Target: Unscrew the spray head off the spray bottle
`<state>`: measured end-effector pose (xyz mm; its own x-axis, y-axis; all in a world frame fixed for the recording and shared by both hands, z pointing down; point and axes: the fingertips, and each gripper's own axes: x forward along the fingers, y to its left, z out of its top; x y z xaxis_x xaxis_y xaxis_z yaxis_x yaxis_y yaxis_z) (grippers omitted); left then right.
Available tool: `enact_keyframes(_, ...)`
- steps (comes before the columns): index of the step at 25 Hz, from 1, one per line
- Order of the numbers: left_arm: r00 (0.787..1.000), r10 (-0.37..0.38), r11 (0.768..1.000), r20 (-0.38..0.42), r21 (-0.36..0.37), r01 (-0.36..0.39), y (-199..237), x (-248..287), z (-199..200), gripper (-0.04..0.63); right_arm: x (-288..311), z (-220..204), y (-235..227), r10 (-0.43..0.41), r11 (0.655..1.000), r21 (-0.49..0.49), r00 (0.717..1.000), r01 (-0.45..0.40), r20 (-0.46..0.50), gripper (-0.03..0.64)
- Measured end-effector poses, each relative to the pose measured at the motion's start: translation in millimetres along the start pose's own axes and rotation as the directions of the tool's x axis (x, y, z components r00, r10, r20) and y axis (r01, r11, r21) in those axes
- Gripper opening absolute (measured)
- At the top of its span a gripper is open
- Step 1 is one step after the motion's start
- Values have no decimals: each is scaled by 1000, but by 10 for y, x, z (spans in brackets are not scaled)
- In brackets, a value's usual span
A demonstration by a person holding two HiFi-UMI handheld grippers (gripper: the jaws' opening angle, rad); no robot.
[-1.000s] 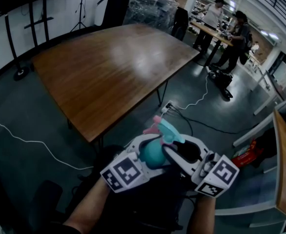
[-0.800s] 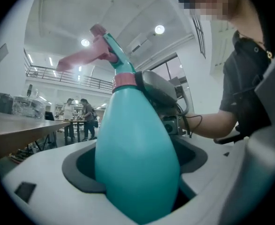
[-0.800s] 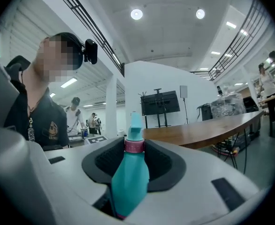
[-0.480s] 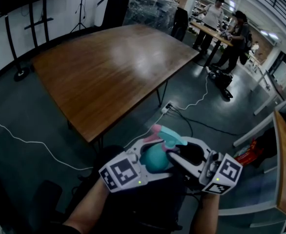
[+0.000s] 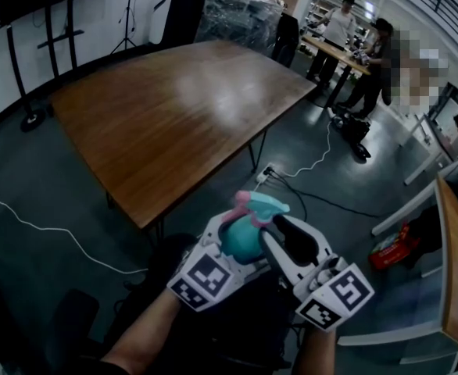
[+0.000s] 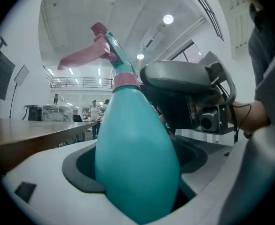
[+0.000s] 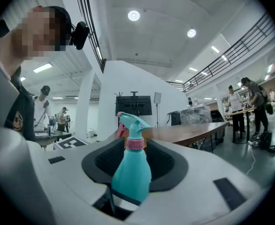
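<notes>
Spray bottle [image 5: 241, 239] was held in the air just off the near edge of the tabletop [image 5: 174, 108], on the person's side of it. Long axis ran roughly upright with a slight lean. The spray head [image 6: 114, 50] sat on top, seated on the pink collar [image 6: 126, 81], and the pink trigger [image 6: 83, 55] pointed toward the tabletop side. Left tool [image 6: 137, 182] was clamped on the teal belly, which filled the gap between both jaws. Right tool [image 5: 290, 231] had its jaws apart, close against the bottle on the side away from the tabletop. The bottle stood in line with that gap. Whether the right tool touched it could not be made out.
</notes>
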<state>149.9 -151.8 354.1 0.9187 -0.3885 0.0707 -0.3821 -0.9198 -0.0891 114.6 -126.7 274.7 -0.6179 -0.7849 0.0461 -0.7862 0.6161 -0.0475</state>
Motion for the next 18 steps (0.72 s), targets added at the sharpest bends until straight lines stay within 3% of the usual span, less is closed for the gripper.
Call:
enact_keyframes(4, 999, 22, 999, -28, 29, -21, -4, 28, -51, 426, 61, -41, 13, -51, 999, -2, 999, 51, -5, 147)
enact_keyframes(11, 999, -14, 998, -35, 53, 16, -88, 25, -36, 426, 82, -46, 32, -50, 998, -30, 998, 49, -23, 147)
enact_keyframes(18, 995, -91, 995, -44, 36, 92, -195, 19, -42, 426, 44, -52, 28, 57, 998, -33, 997, -58, -51, 149)
